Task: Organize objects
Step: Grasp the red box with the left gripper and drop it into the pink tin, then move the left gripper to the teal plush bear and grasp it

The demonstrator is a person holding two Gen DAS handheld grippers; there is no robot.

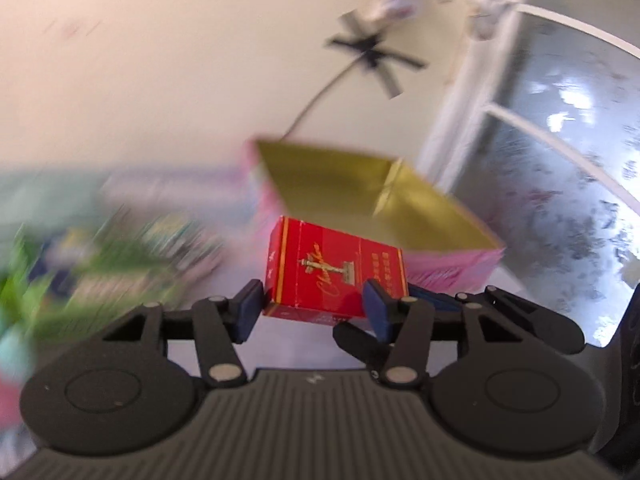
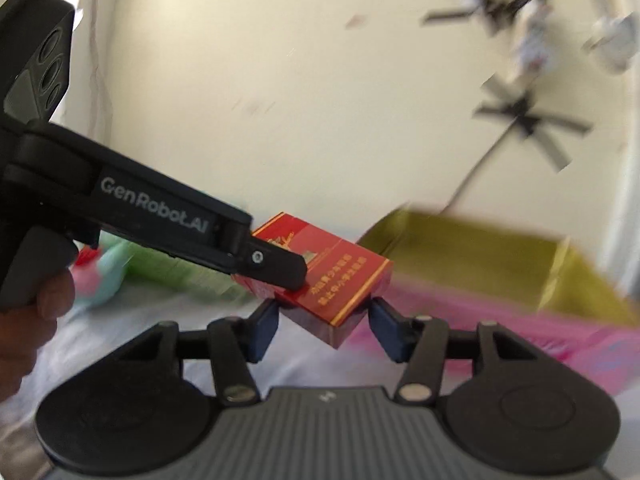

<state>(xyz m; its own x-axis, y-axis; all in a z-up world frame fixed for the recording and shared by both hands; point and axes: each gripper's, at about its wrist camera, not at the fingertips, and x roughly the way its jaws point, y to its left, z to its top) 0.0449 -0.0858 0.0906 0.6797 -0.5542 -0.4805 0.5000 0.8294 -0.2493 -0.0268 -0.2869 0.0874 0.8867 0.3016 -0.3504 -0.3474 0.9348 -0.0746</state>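
Observation:
A red box with gold print (image 1: 332, 272) sits between the blue pads of my left gripper (image 1: 314, 308), which is shut on its two sides. In the right wrist view the same red box (image 2: 344, 280) is tilted, and my right gripper (image 2: 326, 326) is shut on its lower corners. One finger (image 2: 280, 266) of the left gripper lies across the top of the box from the left. Just behind stands an open pink box with a gold inside (image 1: 456, 268), (image 2: 480, 316); nothing shows in the part I can see.
Blurred green packets (image 1: 120, 260) and a teal and pink soft thing (image 2: 100, 276) lie to the left on a white surface (image 2: 140, 320). A person's hand (image 2: 24, 312) holds the left gripper's handle. A cream wall with black tape crosses (image 1: 368, 48) stands behind, and a window (image 1: 560, 160) is at the right.

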